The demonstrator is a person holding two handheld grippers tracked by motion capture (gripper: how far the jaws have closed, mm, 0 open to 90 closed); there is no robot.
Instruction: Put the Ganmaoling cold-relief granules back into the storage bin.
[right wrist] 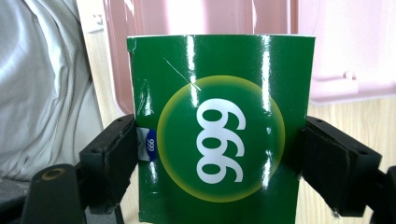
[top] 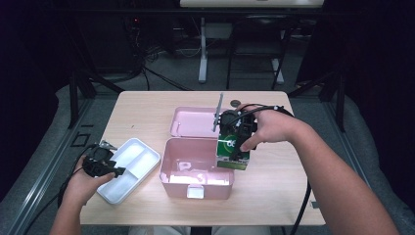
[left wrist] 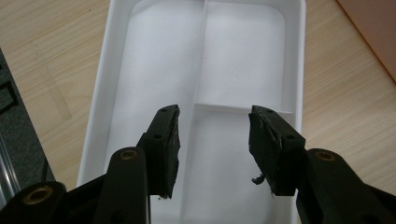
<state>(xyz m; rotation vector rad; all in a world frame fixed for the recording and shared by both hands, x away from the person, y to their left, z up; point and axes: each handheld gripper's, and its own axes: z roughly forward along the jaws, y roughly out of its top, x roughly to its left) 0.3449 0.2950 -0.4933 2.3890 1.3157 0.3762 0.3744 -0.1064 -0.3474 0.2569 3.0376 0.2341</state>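
High view is showing a person sitting at a light wooden table with a gripper in each hand. The right gripper is pointing down and holding a green box at the right side of a pink case. The pink case is standing open in the middle of the table, with its lid lying flat behind it. The bottom of the green box is sitting near the case's right wall; I cannot tell if it is touching the table.

Right gripper view is showing the green box between the two black jaws. The fingers are pressing on its two sides, pinching it. The box has a yellow-green circle with white numbers on it. The pink case is lying behind it.

Left gripper view is showing the left gripper hanging over a white tray. Its fingers are spread apart with nothing between them. The tray has dividers that are splitting it into parts. In the high view, the left gripper is waiting at the near left edge of the white tray, which is lying just left of the pink case.
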